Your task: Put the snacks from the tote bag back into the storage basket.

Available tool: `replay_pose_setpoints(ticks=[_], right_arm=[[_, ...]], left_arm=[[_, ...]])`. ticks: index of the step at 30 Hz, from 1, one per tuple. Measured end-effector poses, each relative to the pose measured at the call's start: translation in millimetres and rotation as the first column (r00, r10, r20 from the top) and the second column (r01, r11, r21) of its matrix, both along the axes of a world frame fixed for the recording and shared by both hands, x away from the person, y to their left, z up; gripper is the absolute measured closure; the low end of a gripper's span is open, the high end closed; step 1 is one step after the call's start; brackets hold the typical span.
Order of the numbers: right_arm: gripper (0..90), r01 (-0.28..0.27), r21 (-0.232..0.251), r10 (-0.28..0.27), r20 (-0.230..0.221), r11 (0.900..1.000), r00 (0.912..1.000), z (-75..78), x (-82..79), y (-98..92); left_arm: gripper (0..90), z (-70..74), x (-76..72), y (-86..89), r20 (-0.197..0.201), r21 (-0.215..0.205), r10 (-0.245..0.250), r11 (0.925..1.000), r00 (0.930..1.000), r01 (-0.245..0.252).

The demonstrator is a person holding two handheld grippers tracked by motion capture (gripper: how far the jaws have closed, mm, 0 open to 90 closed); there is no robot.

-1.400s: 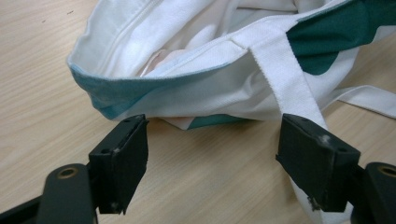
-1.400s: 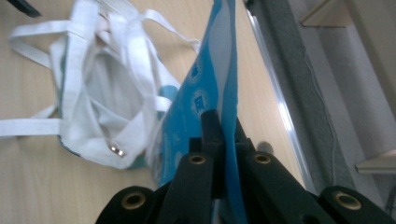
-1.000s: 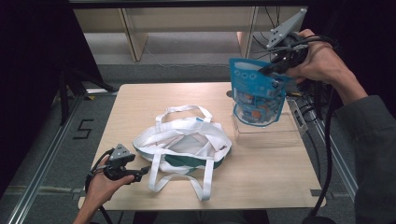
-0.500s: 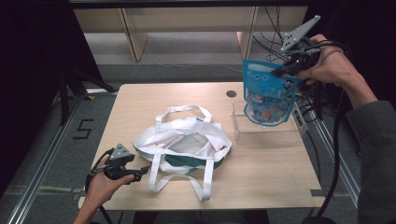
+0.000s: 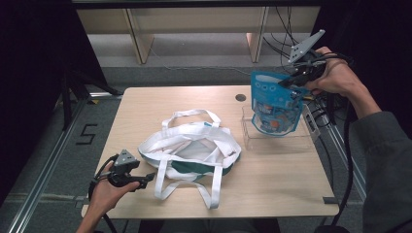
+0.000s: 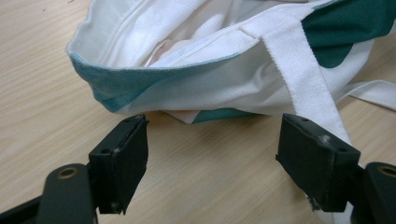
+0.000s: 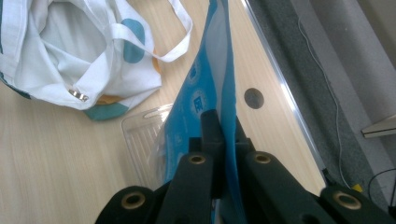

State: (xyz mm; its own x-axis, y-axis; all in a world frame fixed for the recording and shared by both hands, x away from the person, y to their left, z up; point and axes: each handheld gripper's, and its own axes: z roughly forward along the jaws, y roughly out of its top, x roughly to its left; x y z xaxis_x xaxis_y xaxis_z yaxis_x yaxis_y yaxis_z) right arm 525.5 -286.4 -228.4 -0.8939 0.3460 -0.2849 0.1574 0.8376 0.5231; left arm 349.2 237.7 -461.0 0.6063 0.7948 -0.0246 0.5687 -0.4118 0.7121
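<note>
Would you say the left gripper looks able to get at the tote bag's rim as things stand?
Probably yes: the left gripper is open, facing the tote bag with bare table between them.

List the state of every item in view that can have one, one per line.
Blue pouch: upright, pinched at its top, bottom inside the tray.
Clear tray: on the table, open-topped.
Tote bag: lying on the table, mouth open, handles loose.
Right gripper: shut on the blue pouch.
Left gripper: open, near the tote bag.
</note>
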Motion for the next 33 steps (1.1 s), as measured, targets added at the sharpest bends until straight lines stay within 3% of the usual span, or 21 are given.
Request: replay_pose_setpoints(ticks=[13,14,15,17,22,29,33], right_arm=[[90.0,-0.038,0.03,0.04,-0.048,0.999,0.998,-26.6,4.5,0.7],[90.0,-0.06,0.026,0.061,-0.047,0.998,0.9971,-28.4,5.6,1.0],[90.0,-0.067,0.026,0.068,-0.048,0.997,0.9965,-30.3,5.8,1.2],[90.0,-0.06,0.032,0.062,-0.058,0.998,0.9964,-34.3,5.7,1.2],[90.0,-0.122,0.03,0.124,-0.074,0.992,0.9895,-41.9,7.3,0.8],[90.0,-0.136,0.045,0.14,-0.097,0.99,0.9854,-51.4,8.5,-3.2],[90.0,-0.158,0.065,0.164,-0.088,0.985,0.9826,-53.3,11.8,-7.8]], left_arm=[[23.9,-1.1,0.1,-1.1,0.004,-0.002,0.008,1.0,1.0,-0.008],[23.9,-1.4,0.3,-1.0,0.016,0.001,0.004,1.0,0.9999,-0.004],[23.9,-1.5,0.0,-1.4,0.004,-0.007,0.01,0.9999,0.9999,-0.01],[23.9,-0.3,0.2,-0.8,0.003,0.013,-0.001,0.9999,1.0,0.001],[23.9,-0.3,0.9,0.1,-0.003,0.022,-0.008,0.9997,1.0,0.008],[23.9,-1.4,1.0,-0.7,0.01,0.02,-0.008,0.9998,0.9999,0.008],[23.9,-1.0,1.3,-0.6,-0.003,0.023,-0.012,0.9997,0.9999,0.012]])
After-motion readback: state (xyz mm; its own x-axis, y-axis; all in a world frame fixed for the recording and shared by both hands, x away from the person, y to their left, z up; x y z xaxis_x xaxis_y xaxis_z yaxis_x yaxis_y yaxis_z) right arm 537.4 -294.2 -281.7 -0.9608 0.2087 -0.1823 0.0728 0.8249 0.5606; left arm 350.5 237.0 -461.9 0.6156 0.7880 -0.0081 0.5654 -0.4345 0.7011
